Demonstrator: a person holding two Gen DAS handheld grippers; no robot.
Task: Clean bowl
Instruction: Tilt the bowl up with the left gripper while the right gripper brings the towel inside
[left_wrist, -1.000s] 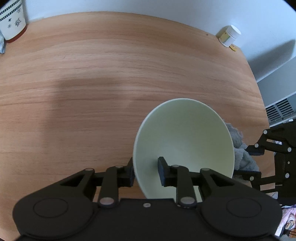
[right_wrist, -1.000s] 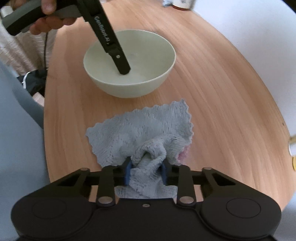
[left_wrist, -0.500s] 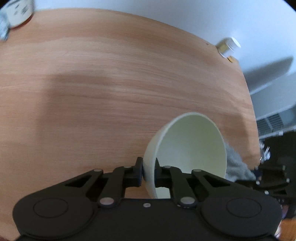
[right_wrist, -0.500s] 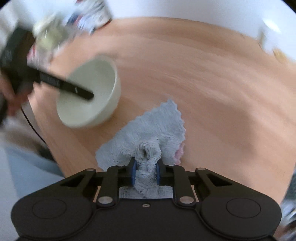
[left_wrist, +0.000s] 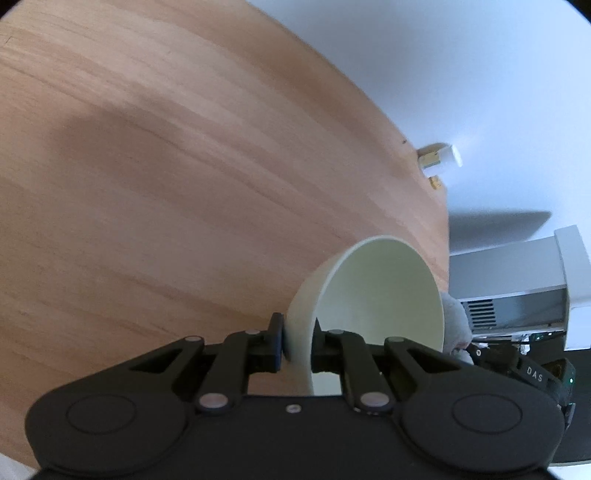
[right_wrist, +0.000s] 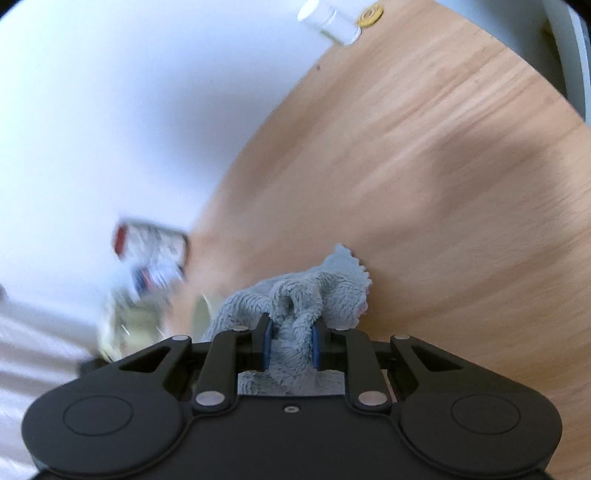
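Note:
The pale green bowl (left_wrist: 380, 295) is tipped on its side, its mouth turned to the right. My left gripper (left_wrist: 297, 347) is shut on its rim, one pad outside the wall and one inside. Behind the bowl a bit of the grey cloth (left_wrist: 456, 325) shows, with the other gripper's black body beside it. In the right wrist view my right gripper (right_wrist: 291, 347) is shut on a bunched fold of the grey fluffy cloth (right_wrist: 325, 291), which hangs raised above the wooden table (right_wrist: 443, 184). A pale blurred edge left of the cloth may be the bowl.
A small white bottle (left_wrist: 439, 160) with a yellow cap (left_wrist: 435, 182) beside it stands at the table's far edge by the white wall. A blurred printed container (right_wrist: 151, 254) sits at the table's edge in the right wrist view. A grey unit (left_wrist: 517, 288) stands beyond the table.
The left gripper closed on the bowl's rim and tipped the bowl onto its side. The right gripper tightened on the cloth, rolled strongly and lifted it off the table.

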